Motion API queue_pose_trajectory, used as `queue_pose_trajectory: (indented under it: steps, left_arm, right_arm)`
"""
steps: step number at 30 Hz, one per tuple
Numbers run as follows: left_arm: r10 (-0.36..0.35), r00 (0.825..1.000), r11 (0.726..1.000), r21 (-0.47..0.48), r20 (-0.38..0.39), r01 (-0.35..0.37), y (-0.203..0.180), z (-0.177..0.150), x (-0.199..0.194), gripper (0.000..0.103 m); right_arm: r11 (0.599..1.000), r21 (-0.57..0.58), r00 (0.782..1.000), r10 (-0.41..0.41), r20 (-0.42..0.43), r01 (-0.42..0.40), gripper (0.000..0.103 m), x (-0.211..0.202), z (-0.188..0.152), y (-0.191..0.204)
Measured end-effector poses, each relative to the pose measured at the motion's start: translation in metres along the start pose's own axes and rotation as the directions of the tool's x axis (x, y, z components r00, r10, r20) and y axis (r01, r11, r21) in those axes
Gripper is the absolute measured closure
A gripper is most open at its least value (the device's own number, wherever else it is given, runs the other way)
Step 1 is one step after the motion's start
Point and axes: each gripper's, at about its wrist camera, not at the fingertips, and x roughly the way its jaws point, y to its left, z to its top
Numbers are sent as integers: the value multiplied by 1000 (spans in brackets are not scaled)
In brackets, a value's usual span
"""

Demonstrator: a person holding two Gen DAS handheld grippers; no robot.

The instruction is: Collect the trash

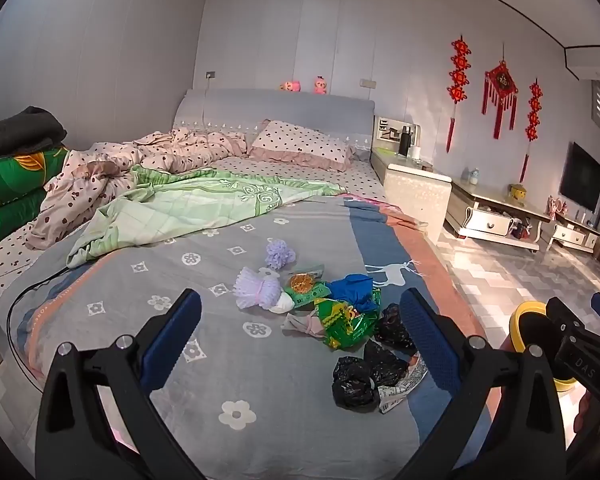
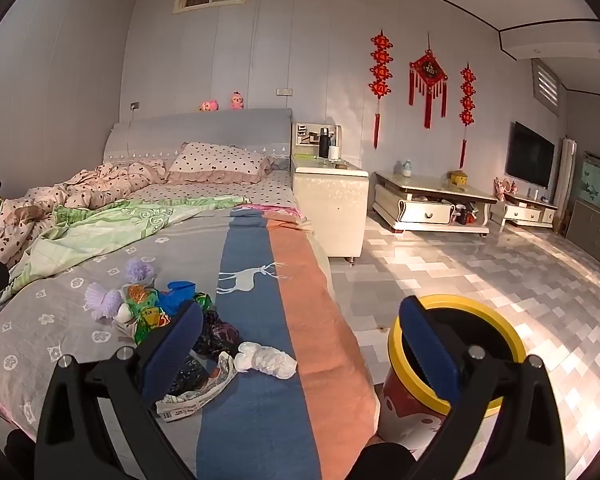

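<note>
Both grippers hang above the bed [image 1: 120,340] with their jaws spread wide and nothing between them, which suits a moment of choosing a first piece rather than carrying one. The left gripper [image 1: 300,334] looks straight down on the trash heap [image 1: 332,312], which lies on the grey blanket toward the bed's right edge, near the foot. In it are black plastic bags [image 1: 358,380], a green foil wrapper [image 1: 344,320], a crumpled blue piece [image 1: 352,286], purple foam netting [image 1: 256,288] and a strip of printed paper [image 2: 196,396]. A white wad [image 2: 266,360], probably tissue, lies just apart from the heap on the blue stripe.

The right gripper [image 2: 300,336] hangs over the bed's right edge, between the heap and the yellow-rimmed bin [image 2: 496,332], which stands on the floor [image 2: 500,260] just beside the bed. That placement seems deliberate: each piece needs only a short carry over the edge. The bin looks empty from here, so I judge the collecting not yet begun.
</note>
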Motion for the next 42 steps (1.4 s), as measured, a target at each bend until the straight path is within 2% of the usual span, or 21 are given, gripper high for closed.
queue_pose_trajectory:
  steps: [42]
  left_arm:
    - [-8,1000,1000,6,4,8,-4,8,-3,7]
  right_arm:
    - [1000,15,1000,14,-2,-14,8,3,1,-1]
